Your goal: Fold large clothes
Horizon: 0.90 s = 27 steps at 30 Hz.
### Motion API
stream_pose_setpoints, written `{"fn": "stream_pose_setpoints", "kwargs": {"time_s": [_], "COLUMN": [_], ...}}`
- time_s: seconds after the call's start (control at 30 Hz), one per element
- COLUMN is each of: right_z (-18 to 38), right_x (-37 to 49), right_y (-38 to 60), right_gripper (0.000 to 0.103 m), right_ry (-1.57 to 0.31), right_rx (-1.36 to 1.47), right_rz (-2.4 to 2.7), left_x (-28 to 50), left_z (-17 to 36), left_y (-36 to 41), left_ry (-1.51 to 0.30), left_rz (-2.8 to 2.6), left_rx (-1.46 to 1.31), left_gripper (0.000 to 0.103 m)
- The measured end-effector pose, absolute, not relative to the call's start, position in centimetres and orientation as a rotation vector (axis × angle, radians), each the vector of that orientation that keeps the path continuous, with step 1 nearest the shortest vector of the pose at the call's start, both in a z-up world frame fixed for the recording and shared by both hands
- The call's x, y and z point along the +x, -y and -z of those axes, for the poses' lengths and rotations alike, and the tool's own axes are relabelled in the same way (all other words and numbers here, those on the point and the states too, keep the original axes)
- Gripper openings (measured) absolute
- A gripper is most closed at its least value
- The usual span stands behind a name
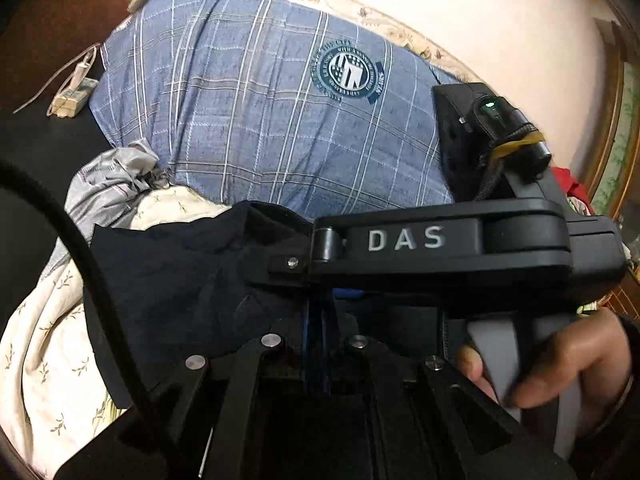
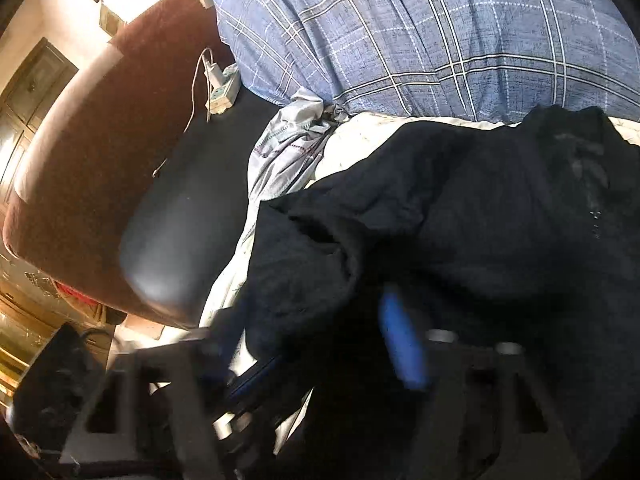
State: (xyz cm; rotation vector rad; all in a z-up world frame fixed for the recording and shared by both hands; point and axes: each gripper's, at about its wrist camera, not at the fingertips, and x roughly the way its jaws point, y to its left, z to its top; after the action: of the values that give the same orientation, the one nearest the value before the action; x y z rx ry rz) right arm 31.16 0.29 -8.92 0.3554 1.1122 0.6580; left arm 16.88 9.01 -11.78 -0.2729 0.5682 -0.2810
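Observation:
A dark navy garment [image 1: 176,276] lies crumpled on a cream floral sheet [image 1: 44,364]; it fills the right wrist view [image 2: 460,216] too. My left gripper [image 1: 318,320] has its blue pads pressed together, shut on the garment's edge. The right gripper's black body marked DAS [image 1: 440,240] crosses just above it, its jaws pointing left at the cloth. In the right wrist view my right gripper [image 2: 336,344] is blurred; one blue pad [image 2: 400,344] shows, and cloth covers the space between the fingers. Whether it pinches the cloth is unclear.
A big blue plaid pillow [image 1: 264,108] with a round crest sits behind the garment. A grey crumpled cloth [image 1: 112,184] lies at its left. A power strip with a charger [image 1: 74,94] rests on a black surface [image 2: 192,200] beside a brown headboard [image 2: 80,152].

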Motion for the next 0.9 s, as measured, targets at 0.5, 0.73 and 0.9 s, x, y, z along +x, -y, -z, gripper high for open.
{"fn": "stream_pose_setpoints", "kwargs": {"time_s": [0.5, 0.73, 0.9], "right_z": [7.2, 5.1, 5.3], "right_x": [30.5, 29.0, 28.2], "right_y": [7.1, 15.9, 23.3], "right_gripper": [0.014, 0.014, 0.014], "right_ry": [-0.944, -0.871, -0.871], "right_rx": [0.393, 0.347, 0.299], "right_rz": [-0.535, -0.338, -0.124], "left_x": [16.0, 17.0, 18.4], "left_z": [9.8, 10.2, 11.4], "left_y": [-9.4, -10.6, -11.0], "left_ry": [-0.550, -0.624, -0.693], "left_rz": [0.208, 0.121, 0.074], "left_rx": [-0.303, -0.349, -0.385], "left_gripper": [0.086, 0.099, 0.099]}}
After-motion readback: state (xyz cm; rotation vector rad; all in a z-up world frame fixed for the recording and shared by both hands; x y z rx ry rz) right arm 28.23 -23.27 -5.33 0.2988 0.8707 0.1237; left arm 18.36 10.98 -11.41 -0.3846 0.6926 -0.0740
